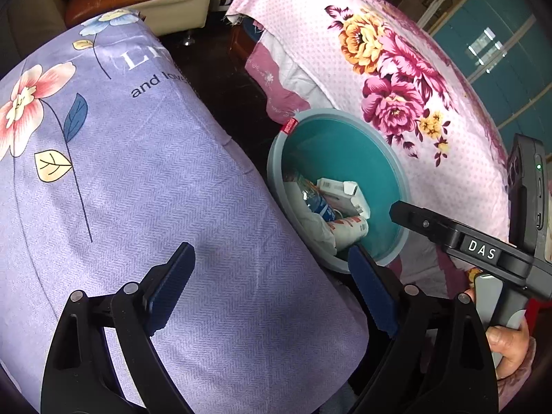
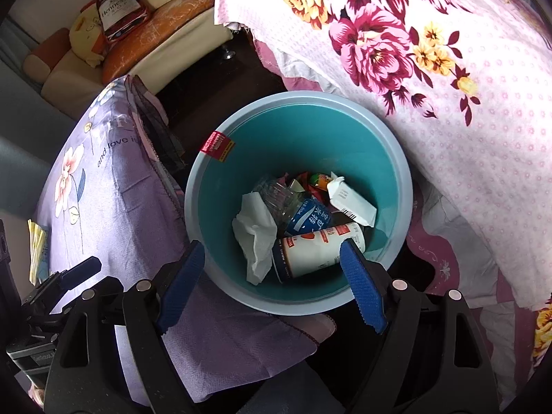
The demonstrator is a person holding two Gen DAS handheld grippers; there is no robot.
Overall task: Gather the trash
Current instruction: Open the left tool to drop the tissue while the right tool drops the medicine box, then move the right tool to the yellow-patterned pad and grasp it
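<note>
Below the right tongs (image 2: 272, 283), wide and empty, the bin (image 2: 396, 158) holds a cup (image 2: 310, 252), bottle (image 2: 303, 217), tissue (image 2: 255, 231) and carton (image 2: 352, 200). Left tongs (image 1: 272, 289), also wide, hang over a lilac cloth (image 1: 138, 172), bin beside their right tip.

My bin (image 2: 300, 131) stands on the floor between two draped pieces of furniture: a cloth (image 2: 114, 186) on its left, a quilt (image 2: 465, 110) on its right, and a sofa (image 2: 172, 45) behind, across a stretch of bare floor. In the bin lie a tissue (image 2: 255, 234) at the left, a cup (image 2: 317, 248) on its side nearest me, a bottle (image 2: 296, 214) behind the cup, and a carton (image 2: 352, 200) at the right. My right gripper (image 2: 279, 286) hangs above the bin's near rim, and my left gripper (image 1: 272, 289) is over the cloth, left of the bin.
</note>
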